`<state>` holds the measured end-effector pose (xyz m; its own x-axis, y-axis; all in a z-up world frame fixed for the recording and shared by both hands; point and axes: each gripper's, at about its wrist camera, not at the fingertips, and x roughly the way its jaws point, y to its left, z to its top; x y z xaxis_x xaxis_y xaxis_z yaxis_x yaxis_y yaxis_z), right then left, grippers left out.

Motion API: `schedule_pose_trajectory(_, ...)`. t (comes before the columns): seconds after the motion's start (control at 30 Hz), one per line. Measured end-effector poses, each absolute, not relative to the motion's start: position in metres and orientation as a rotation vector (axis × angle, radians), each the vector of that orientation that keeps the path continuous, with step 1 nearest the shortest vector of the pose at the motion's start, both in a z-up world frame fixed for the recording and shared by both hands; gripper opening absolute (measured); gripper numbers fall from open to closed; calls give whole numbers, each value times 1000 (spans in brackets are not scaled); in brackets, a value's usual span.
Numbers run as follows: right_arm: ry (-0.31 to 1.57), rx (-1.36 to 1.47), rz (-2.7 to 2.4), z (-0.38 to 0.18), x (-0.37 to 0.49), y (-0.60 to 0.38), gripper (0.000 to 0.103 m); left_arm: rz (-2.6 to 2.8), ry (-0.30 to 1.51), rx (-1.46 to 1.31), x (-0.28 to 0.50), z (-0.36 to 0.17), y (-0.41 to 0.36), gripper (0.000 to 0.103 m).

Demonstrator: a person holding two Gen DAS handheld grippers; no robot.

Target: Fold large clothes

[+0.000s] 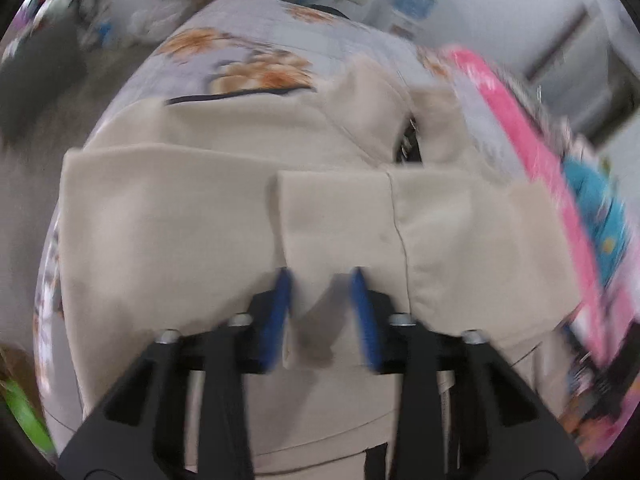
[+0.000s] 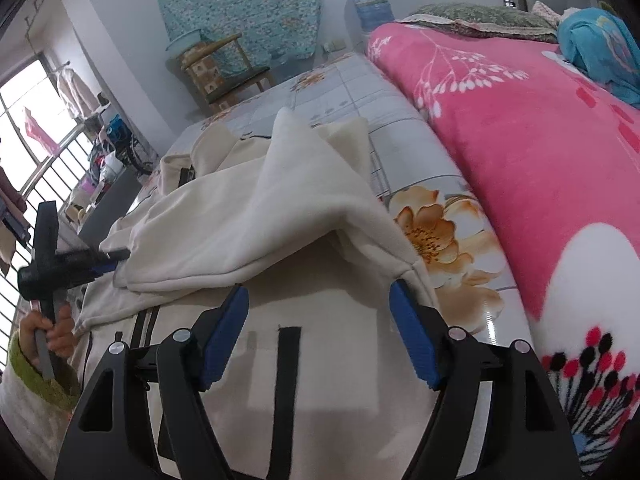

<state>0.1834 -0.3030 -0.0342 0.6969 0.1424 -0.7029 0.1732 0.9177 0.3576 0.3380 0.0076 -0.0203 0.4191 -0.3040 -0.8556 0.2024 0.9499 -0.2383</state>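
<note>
A large cream garment (image 1: 200,216) with black trim lies spread on the bed, one part folded back over the rest. The left wrist view is blurred. My left gripper (image 1: 320,276) hangs over the garment's near part, its blue pads (image 1: 280,312) a little apart with a fold of cloth lying between them, not pinched. In the right wrist view the folded-over flap (image 2: 256,216) ends just ahead of my right gripper (image 2: 318,289), which stands wide open; the flap's corner drapes on its right fingertip (image 2: 400,288). The left gripper (image 2: 116,258) shows at the flap's left edge, held by a hand (image 2: 52,332).
The bed has a floral sheet (image 2: 436,240). A thick pink blanket (image 2: 540,160) fills its right side, with a blue bundle (image 2: 600,52) on top. A wooden chair (image 2: 228,72) and a water dispenser (image 2: 370,4) stand at the far wall. A barred window (image 2: 24,168) is at the left.
</note>
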Motion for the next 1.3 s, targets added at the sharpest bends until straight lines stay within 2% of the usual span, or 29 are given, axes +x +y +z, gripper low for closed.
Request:
schedule_pose_trajectory(0.03,801,423,-18,-33,182,-305,71,-321,1082,-60,336,-20,2,12)
schedule_pose_trajectory(0.07,797,426,-18,-32,181,-306,71,-327,1068,-37,334,-20,-1,9)
schedule_pose_trajectory(0.17,785,414,-33,-27,176,-307,71,-337,1012,-74,326,-4,9,7)
schedule_pose_trajectory(0.3,748,371,-62,-13,167,-310,71,-337,827,-121,296,48,36,7)
schedule_pose_trajectory(0.37,740,352,-75,-10,165,-313,71,-303,791,-151,286,63,57,7)
schedule_pose_trajectory(0.67,793,327,-147,-19,175,-315,71,-225,989,-214,288,-10,97,7)
schedule_pose_trajectory(0.8,786,315,-138,-4,188,-317,71,-227,976,-226,275,-8,103,7)
schedule_pose_trajectory(0.97,883,438,-50,-4,259,-341,71,-220,985,-192,283,-15,98,7)
schedule_pose_trajectory(1.07,980,522,-35,-27,306,-357,57,-221,985,-205,284,-19,99,7)
schedule_pose_trajectory(1.13,1014,525,-53,-39,326,-361,42,-225,975,-203,282,-18,99,7)
schedule_pose_trajectory(1.2,1020,514,-42,-44,339,-361,6,-231,965,-195,280,-18,100,7)
schedule_pose_trajectory(1.3,927,527,-30,-30,331,-361,5,-248,939,-205,275,-10,103,7)
